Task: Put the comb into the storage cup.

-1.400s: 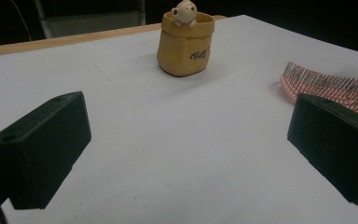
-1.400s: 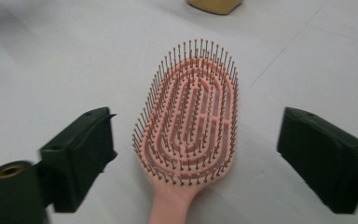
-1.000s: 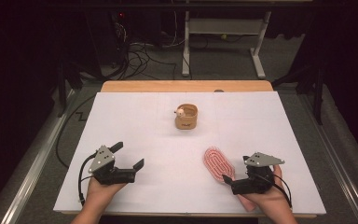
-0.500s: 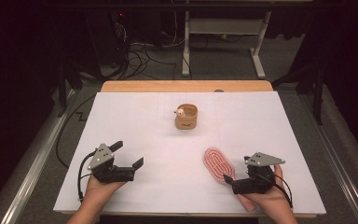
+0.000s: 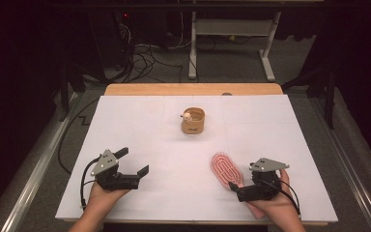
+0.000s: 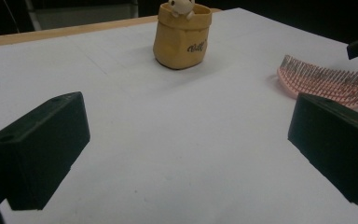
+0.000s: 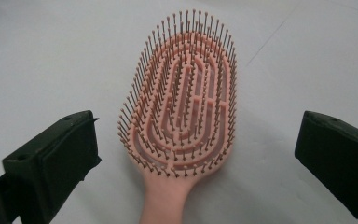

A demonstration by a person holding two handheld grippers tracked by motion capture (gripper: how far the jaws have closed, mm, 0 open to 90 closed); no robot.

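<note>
A pink hairbrush (image 5: 226, 169) lies bristles up on the white table, at the front right. My right gripper (image 5: 242, 182) is open, with its jaws on either side of where the brush head meets the handle. In the right gripper view the hairbrush (image 7: 186, 112) runs up between the jaws of the right gripper (image 7: 196, 136), and neither jaw touches it. My left gripper (image 5: 133, 162) is open and holds nothing at the front left. Its own view shows the left gripper (image 6: 186, 149) low over bare table.
A tan cup-like holder (image 5: 193, 121) with a small pale figure on its rim stands at the table's middle back; the same holder (image 6: 182, 39) is ahead of the left gripper. The white sheet (image 5: 140, 125) covers the table up to a wooden back edge (image 5: 193, 89).
</note>
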